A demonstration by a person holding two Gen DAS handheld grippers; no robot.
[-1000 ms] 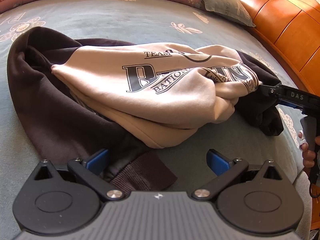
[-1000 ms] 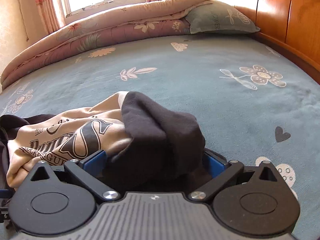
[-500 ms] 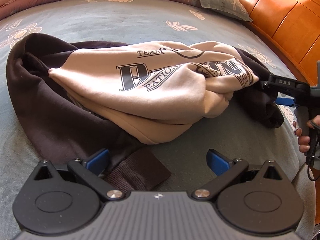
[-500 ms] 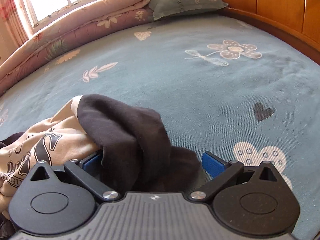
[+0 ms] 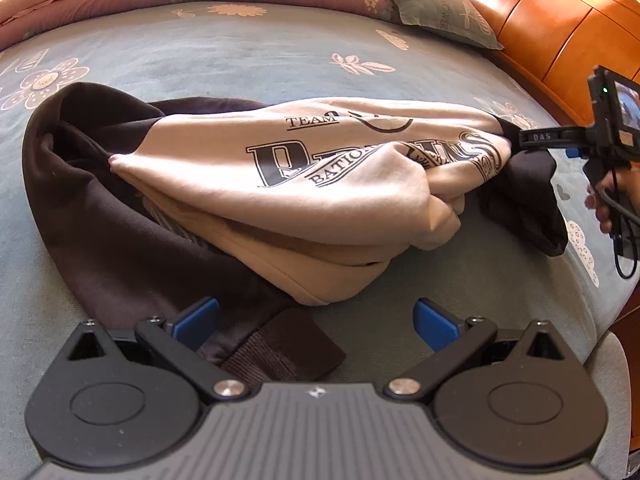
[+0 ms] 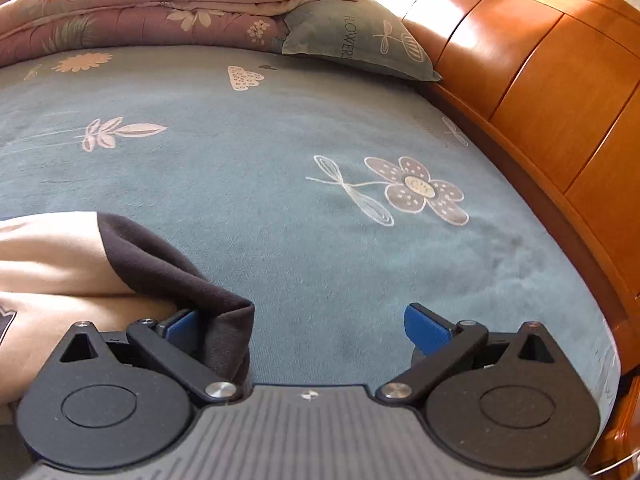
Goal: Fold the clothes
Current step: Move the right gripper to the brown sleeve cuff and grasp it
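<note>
A beige sweatshirt (image 5: 320,184) with black lettering and dark brown sleeves lies bunched on the blue bed cover (image 5: 240,52). My left gripper (image 5: 316,320) is open low over the near edge, and the ribbed brown cuff (image 5: 280,352) lies between its fingers, closer to the left one. My right gripper (image 6: 304,328) is open too. A dark sleeve fold (image 6: 168,268) drapes over its left finger, with bare bed cover between the fingers. In the left wrist view the right gripper (image 5: 536,142) touches the sweatshirt's right end, with a person's hand (image 5: 612,196) on its handle.
A wooden headboard (image 6: 540,100) runs along the right side of the bed. A green pillow (image 6: 360,36) and a folded floral quilt (image 6: 160,12) lie at the far end. Bed cover (image 6: 320,200) stretches ahead of the right gripper.
The right gripper has moved right and tilted up. The dark sleeve that filled its jaws has slid to its left finger. The sweatshirt's right end is pulled out further right.
</note>
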